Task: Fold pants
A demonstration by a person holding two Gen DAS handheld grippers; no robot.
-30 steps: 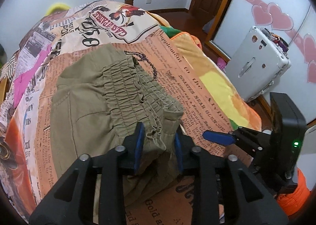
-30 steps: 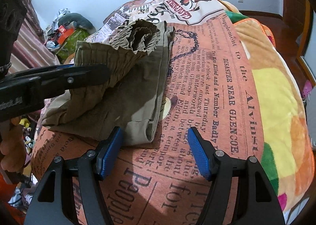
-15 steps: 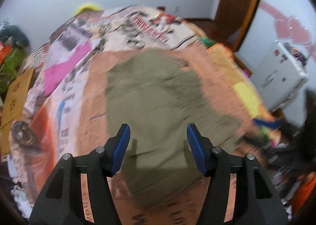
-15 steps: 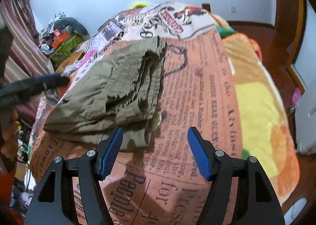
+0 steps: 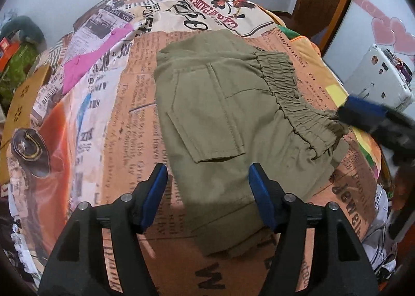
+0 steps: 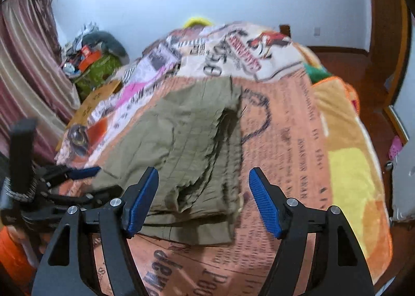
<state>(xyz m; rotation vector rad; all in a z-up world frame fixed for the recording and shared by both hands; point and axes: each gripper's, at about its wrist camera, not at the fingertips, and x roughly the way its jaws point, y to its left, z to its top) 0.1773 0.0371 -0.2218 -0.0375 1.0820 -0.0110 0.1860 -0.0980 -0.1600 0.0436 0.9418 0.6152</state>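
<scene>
The olive-green pants (image 5: pixel 233 119) lie folded into a compact stack on the newspaper-print bedspread (image 5: pixel 124 119), pocket face up and elastic waistband (image 5: pixel 293 98) at the right edge. They also show in the right wrist view (image 6: pixel 192 145). My left gripper (image 5: pixel 207 192) is open and empty, just above the near edge of the stack. My right gripper (image 6: pixel 202 200) is open and empty, over the near waistband corner. It appears in the left wrist view (image 5: pixel 363 114) at the waistband's right end.
The bed's right edge drops to a wooden floor (image 6: pixel 342 62). A white suitcase (image 5: pixel 381 83) stands right of the bed. Clutter and a curtain (image 6: pixel 31 67) lie to the left. A cardboard piece (image 5: pixel 23 98) rests at the bed's left edge.
My left gripper let go of the waistband, opened and drew back. The raised fabric dropped flat onto the stack. My right gripper stayed open and moved over the near waistband corner.
</scene>
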